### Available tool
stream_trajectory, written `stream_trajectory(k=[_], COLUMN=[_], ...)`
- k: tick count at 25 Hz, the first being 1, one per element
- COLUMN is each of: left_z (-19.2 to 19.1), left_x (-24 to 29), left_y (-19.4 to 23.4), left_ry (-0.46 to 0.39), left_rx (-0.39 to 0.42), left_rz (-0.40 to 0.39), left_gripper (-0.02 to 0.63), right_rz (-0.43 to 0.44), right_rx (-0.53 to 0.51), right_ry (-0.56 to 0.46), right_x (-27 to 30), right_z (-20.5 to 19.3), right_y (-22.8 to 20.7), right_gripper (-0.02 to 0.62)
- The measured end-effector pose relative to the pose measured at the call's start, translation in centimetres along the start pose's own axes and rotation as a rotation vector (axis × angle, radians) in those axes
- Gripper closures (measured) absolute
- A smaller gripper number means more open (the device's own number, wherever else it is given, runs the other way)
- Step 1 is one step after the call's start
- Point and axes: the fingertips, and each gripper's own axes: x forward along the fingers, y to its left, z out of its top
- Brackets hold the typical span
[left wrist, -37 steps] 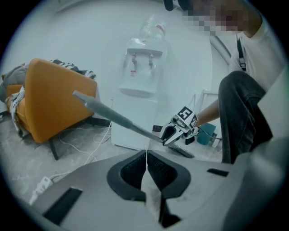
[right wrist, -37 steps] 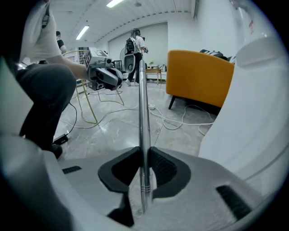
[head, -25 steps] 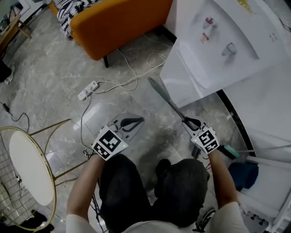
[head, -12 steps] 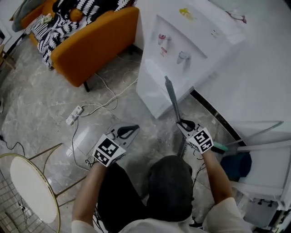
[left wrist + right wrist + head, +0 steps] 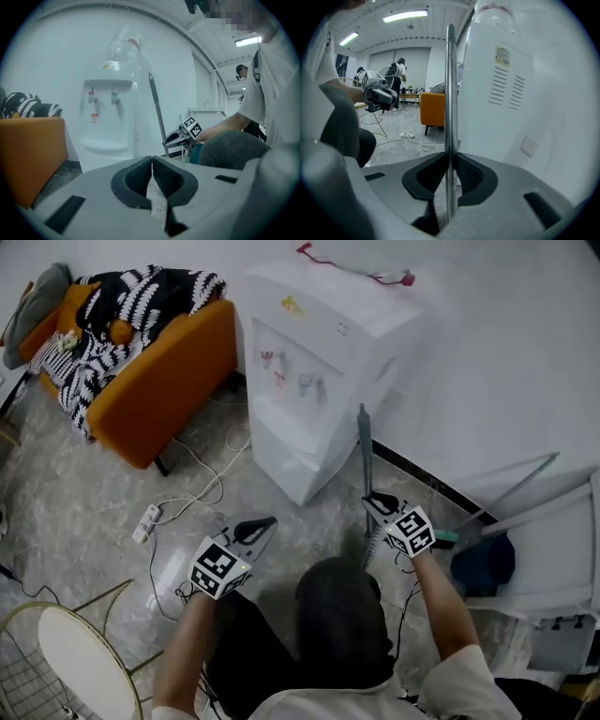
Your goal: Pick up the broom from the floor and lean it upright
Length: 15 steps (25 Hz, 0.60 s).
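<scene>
The broom's grey metal handle [image 5: 364,451] stands almost upright in front of the white wall, just right of the water dispenser. My right gripper [image 5: 378,506] is shut on the handle low down. In the right gripper view the pole [image 5: 450,89] rises straight up from between the black pads [image 5: 469,174], which press on it. The broom's lower end is hidden behind the gripper and the arm. My left gripper [image 5: 264,521] hovers to the left, apart from the broom, shut with nothing in it. From the left gripper [image 5: 152,161] view I see the handle [image 5: 157,112] and the right gripper [image 5: 180,137] ahead.
A white water dispenser [image 5: 309,381] stands against the wall, with an orange sofa [image 5: 159,381] to its left. A power strip [image 5: 145,521] and cables lie on the marble floor. A round gold-framed table [image 5: 75,652] is at lower left. A blue object [image 5: 483,561] and a white rack [image 5: 530,507] are at right.
Both grippers have risen. The broom handle has swung from a slant over the floor to nearly upright, and the head view has shifted toward the dispenser and wall.
</scene>
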Motion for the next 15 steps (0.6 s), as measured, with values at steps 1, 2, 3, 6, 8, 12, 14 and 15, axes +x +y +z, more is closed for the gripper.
stream_trajectory(k=[1,2,3,6,8,12,14,15], left_z=[0.6,1.1,1.6,2.8,3.6,5.0,5.5,5.8], left_x=[0.0,0.0,0.1,0.5,0.9,1.7,2.1,2.3], left_y=[-0.1,-0.1,-0.1,0.0,-0.3,-0.5,-0.5,-0.6], left_ry=[-0.006,-0.010,-0.011,-0.009,-0.014,-0.014,-0.012,-0.010], left_rx=[0.003,0.010,0.017,0.034,0.045,0.055,0.056,0.057], left_rz=[-0.002,-0.004,-0.005,-0.010,-0.013,-0.010,-0.009,-0.007], left_gripper=[0.595,0.595,0.595,0.595,0.595,0.595,0.595,0.595], right_rz=[-0.010,-0.019,-0.027,-0.036,-0.042,-0.055,-0.053,-0.048], right_rx=[0.018,0.037,0.057,0.112,0.144,0.205,0.228,0.235], right_ry=[0.001,0.000,-0.001,0.004,0.014,0.055,0.084,0.097], right_x=[-0.7,-1.4,-2.0,-3.8,-4.7,-5.0,-4.5,-4.1], right_z=[0.0,0.0,-0.1,-0.4,-0.7,-1.4,-1.9,-2.2], right_y=[-0.8,-1.5,-2.1,-3.8,-5.0,-7.0,-7.8,-8.1], right_gripper=[0.522,0.521,0.520,0.520,0.520,0.520,0.519,0.519])
